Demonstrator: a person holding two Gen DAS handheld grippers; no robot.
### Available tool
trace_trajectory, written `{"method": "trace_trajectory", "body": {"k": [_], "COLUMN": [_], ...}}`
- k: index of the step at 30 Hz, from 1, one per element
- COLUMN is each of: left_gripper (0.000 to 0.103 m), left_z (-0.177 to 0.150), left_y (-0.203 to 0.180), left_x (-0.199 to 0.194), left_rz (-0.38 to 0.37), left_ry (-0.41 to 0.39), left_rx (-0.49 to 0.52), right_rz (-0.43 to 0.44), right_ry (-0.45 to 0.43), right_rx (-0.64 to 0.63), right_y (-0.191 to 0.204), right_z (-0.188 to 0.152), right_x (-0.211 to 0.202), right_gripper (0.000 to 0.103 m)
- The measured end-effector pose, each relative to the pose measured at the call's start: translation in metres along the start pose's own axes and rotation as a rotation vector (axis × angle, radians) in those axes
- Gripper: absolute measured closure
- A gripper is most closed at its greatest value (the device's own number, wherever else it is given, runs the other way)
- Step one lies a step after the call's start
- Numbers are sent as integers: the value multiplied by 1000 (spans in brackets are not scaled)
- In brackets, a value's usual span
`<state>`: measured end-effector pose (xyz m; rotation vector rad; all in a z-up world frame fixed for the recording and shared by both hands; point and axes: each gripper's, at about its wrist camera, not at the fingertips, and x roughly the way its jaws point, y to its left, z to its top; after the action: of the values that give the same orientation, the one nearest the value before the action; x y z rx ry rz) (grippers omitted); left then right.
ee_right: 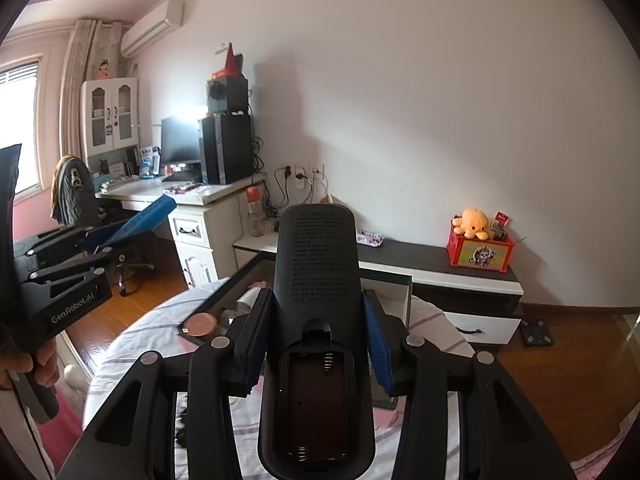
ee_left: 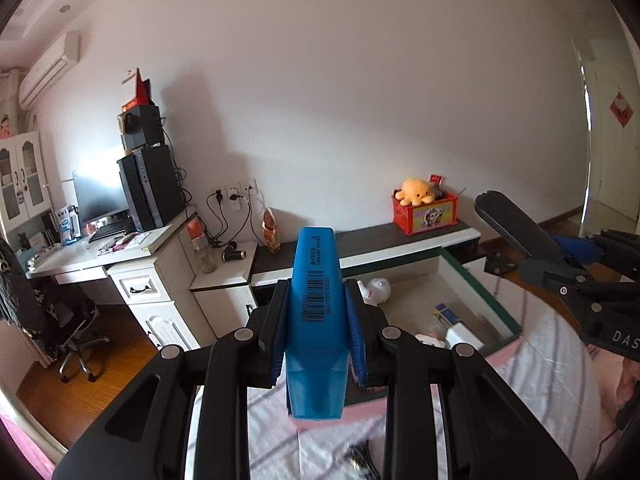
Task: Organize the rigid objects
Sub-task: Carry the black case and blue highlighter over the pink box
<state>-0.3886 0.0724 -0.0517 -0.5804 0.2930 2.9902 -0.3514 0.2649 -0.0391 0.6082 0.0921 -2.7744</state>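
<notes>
1. Left gripper point(ee_left: 318, 312): pads clamped on both sides of a blue highlighter point(ee_left: 317, 320), barcode side up, held above the bed w/ its tip pointing away toward the wall.
2. Right gripper point(ee_right: 316, 334): closed on a black remote control point(ee_right: 316, 328), back side up, battery cover off, springs visible.
3. Below both: open box point(ee_left: 492, 300) on striped bedsheet point(ee_left: 536, 360), small items inside.
4. Background: orange octopus plush point(ee_right: 474, 224) in red box on low cabinet.
</notes>
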Motion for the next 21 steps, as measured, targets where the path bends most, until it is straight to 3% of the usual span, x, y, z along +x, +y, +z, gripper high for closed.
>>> {"method": "trace_trajectory", "body": {"k": [12,21], "left_gripper": [77,77], "left_z": [-14,-39], "left_y": [-33,-58], "left_x": [136,178], "left_rz": [-55,-90], "left_ry": [210,311], "left_rx": [85,121], "right_rz": [-23,-37], "right_ry": [195,312], "right_rx": [-24,-24], "right_y": [-40,-44], "right_z": [-12,-30], "right_x": [106,153], "right_gripper": [58,58]}}
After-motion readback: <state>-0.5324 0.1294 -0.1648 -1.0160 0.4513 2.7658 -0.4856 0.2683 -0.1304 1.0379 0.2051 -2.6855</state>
